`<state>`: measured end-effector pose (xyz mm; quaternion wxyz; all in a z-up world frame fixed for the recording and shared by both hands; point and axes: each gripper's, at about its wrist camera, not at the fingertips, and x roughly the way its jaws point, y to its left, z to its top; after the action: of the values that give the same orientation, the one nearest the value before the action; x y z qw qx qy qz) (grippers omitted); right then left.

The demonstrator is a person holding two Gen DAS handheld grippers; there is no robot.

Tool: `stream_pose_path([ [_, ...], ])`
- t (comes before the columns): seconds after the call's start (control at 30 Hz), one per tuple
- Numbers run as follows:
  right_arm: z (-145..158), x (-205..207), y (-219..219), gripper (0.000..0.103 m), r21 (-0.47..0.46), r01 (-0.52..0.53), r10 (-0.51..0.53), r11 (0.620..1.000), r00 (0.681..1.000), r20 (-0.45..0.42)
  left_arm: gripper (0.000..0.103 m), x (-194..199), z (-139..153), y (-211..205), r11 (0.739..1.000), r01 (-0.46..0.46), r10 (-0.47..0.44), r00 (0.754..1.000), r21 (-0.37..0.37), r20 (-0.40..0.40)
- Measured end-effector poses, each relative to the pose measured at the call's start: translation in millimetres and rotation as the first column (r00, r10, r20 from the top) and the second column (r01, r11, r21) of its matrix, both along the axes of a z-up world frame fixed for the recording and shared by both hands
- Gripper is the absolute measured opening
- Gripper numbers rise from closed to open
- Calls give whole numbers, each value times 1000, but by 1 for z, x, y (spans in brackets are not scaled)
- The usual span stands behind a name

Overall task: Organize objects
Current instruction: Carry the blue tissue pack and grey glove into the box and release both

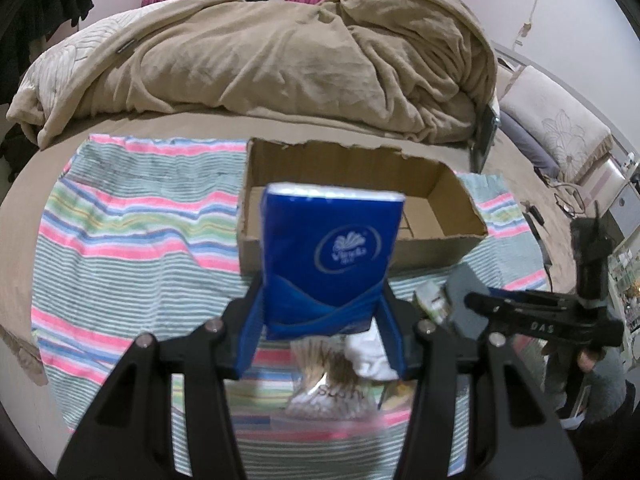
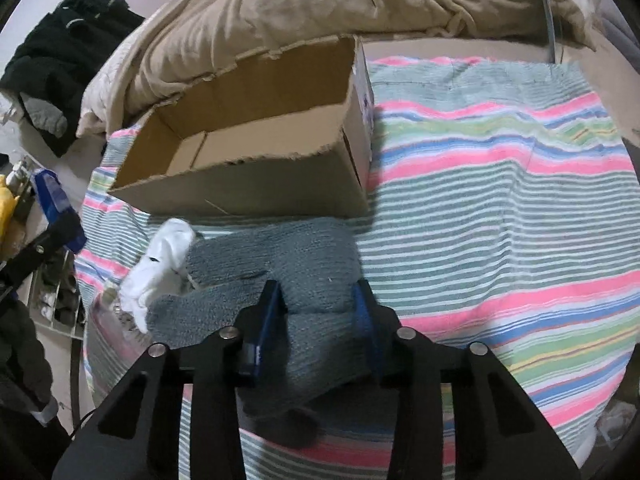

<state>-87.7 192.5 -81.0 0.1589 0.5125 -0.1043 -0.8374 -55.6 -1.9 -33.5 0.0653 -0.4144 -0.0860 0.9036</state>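
Note:
My left gripper (image 1: 320, 312) is shut on a blue tissue pack (image 1: 332, 256) and holds it upright above the striped towel, just in front of an open, empty cardboard box (image 1: 344, 184). My right gripper (image 2: 318, 312) is shut on a grey sock (image 2: 304, 276) that lies on the towel in front of the box (image 2: 248, 120). A white sock (image 2: 160, 264) lies left of the grey one. In the left wrist view the right gripper (image 1: 520, 312) shows at the right with the grey sock (image 1: 464, 304), and the white sock (image 1: 368, 356) lies below the pack.
A striped towel (image 2: 500, 200) covers the bed. A rumpled beige blanket (image 1: 280, 48) is piled behind the box. A clear bag of cotton swabs (image 1: 324, 384) and a small packet (image 1: 430, 300) lie near the socks. Dark clothes (image 2: 64, 48) lie off the bed.

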Motion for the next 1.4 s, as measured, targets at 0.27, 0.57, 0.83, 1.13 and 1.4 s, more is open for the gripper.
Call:
stream_pose_path([
  [0.27,49,8,0,37,3,-3,3,1000,993,-121,52,-2,11,3,1000,7,-7,1000,-9,-25],
  [0.57,89,-16,0,38,17,-15,19,1000,973,-231,52,-24,27,10,999,30,-31,997,-16,-70],
  [0.83,91,-52,-2,38,29,-16,23,999,966,-258,52,-51,22,22,998,62,-62,996,-8,-60],
  [1.13,70,-85,-7,38,21,-15,20,1000,971,-238,52,-84,6,45,993,114,-114,993,16,-22],
  [1.4,40,-107,-10,38,44,16,-6,999,979,-202,52,-112,-13,62,987,153,-155,987,55,31],
])
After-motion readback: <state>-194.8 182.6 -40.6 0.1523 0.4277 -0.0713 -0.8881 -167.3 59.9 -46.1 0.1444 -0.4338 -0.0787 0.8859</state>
